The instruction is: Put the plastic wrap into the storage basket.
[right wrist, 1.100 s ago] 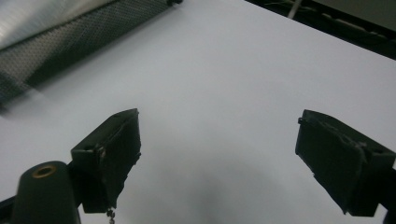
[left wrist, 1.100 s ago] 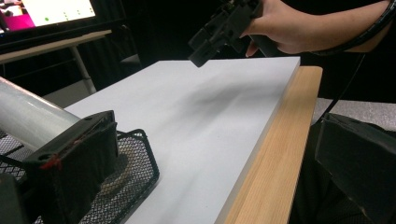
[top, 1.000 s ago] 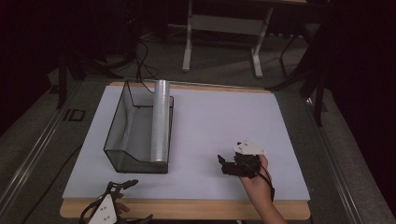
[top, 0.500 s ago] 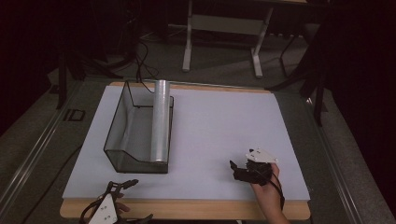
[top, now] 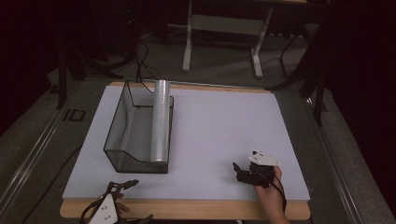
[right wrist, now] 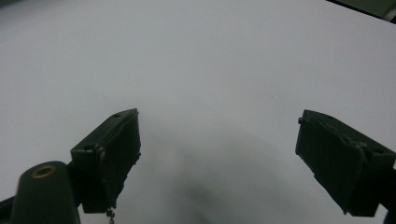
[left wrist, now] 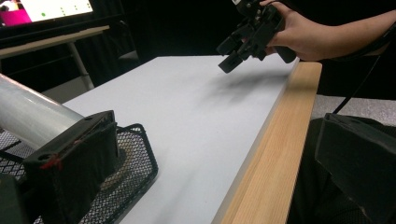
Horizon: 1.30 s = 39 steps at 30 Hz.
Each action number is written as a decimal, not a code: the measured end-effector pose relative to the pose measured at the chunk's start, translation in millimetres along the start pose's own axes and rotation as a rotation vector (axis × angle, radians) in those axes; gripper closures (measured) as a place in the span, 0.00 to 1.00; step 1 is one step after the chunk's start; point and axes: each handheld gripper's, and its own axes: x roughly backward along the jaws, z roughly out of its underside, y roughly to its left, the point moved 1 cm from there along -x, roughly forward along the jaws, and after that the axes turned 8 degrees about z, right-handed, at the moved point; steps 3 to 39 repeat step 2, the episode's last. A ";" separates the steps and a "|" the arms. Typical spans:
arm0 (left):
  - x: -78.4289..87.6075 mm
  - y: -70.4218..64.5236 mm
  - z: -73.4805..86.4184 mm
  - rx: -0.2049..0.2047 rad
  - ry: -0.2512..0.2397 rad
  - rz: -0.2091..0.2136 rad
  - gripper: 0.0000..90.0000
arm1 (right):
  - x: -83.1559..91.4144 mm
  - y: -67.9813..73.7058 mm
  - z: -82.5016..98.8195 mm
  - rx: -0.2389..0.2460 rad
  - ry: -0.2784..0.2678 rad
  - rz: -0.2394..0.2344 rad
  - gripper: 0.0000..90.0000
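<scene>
While our right gripper [top: 239, 169] hovered with jaws spread and empty over the bare mat [top: 219, 126], our left gripper [top: 125, 185], jaws also apart, lay near the basket [top: 116, 135] holding the roll [top: 160, 119].

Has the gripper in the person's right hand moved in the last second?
Yes. The right gripper has drawn back from the wire basket, toward the table's near right corner.

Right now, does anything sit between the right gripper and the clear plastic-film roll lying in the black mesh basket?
Nothing visible does. Bare white tabletop lies between the right gripper, jaws open and empty, and the clear plastic-film roll, which rests along the right edge of the black mesh basket.
</scene>
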 end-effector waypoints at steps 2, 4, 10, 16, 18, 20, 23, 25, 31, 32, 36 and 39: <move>0.0 0.0 0.1 0.000 0.003 0.000 0.00 | -0.1 -0.7 0.0 -0.003 0.001 -0.003 0.15; 0.0 0.0 0.1 0.000 0.003 0.000 0.00 | -0.1 -0.7 0.0 -0.003 0.001 -0.003 0.15; 0.0 0.0 0.1 0.000 0.003 0.000 0.00 | -0.1 -0.7 0.0 -0.003 0.001 -0.003 0.15; 0.0 0.0 0.1 0.000 0.003 0.000 0.00 | -0.1 -0.7 0.0 -0.003 0.001 -0.003 0.15; 0.0 0.0 0.1 0.000 0.003 0.000 0.00 | -0.1 -0.7 0.0 -0.003 0.001 -0.003 0.15; 0.0 0.0 0.1 0.000 0.003 0.000 0.00 | -0.1 -0.7 0.0 -0.003 0.001 -0.003 0.15; 0.0 0.0 0.1 0.000 0.003 0.000 0.00 | -0.1 -0.7 0.0 -0.003 0.001 -0.003 0.15; 0.0 0.0 0.1 0.000 0.003 0.000 0.00 | -0.1 -0.7 0.0 -0.003 0.001 -0.003 0.15; 0.0 0.0 0.1 0.000 0.003 0.000 0.00 | -0.1 -0.7 0.0 -0.003 0.001 -0.003 0.15; 0.0 0.0 0.1 0.000 0.003 0.000 0.00 | -0.1 -0.7 0.0 -0.003 0.001 -0.003 0.15; 0.0 0.0 0.1 0.000 0.003 0.000 0.00 | -0.1 -0.7 0.0 -0.003 0.001 -0.003 0.15; 0.0 0.0 0.1 0.000 0.003 0.000 0.00 | -0.1 -0.7 0.0 -0.003 0.001 -0.003 0.15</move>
